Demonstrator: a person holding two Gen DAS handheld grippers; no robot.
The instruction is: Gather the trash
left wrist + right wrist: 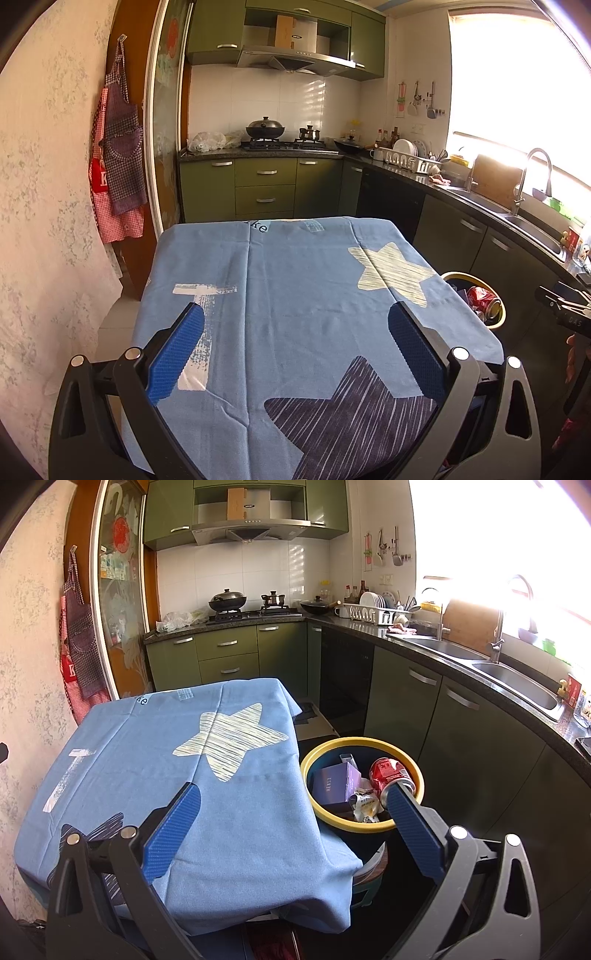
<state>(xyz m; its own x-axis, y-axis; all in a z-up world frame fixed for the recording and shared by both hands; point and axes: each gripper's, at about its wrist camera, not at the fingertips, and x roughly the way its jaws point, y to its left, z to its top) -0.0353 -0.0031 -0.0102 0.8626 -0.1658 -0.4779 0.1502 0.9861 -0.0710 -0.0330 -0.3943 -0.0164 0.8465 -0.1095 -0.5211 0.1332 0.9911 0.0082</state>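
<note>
Left wrist view. The left gripper hangs above a table draped in a blue cloth printed with a pale star and a dark striped star. Its blue-padded fingers stand wide apart with nothing between them. Beside the table's right edge, lower down, sits a yellow-rimmed bin; a crushed red can lies inside it. At the far right edge part of the right gripper shows, too little to judge its opening here. Behind the table: green cabinets, a stove with a black wok, a dish rack, a sink with a tap, and aprons hanging on the left wall.

Right wrist view. The right gripper is spread wide and holds nothing; its left finger lies over the blue cloth, its right finger over the near rim of the bin. The bin stands just beside the table corner, partly under the hanging cloth. Inside it lie the red can, a purple box and crumpled wrappers. The can's open end sits close behind the right fingertip; contact cannot be told.
</note>
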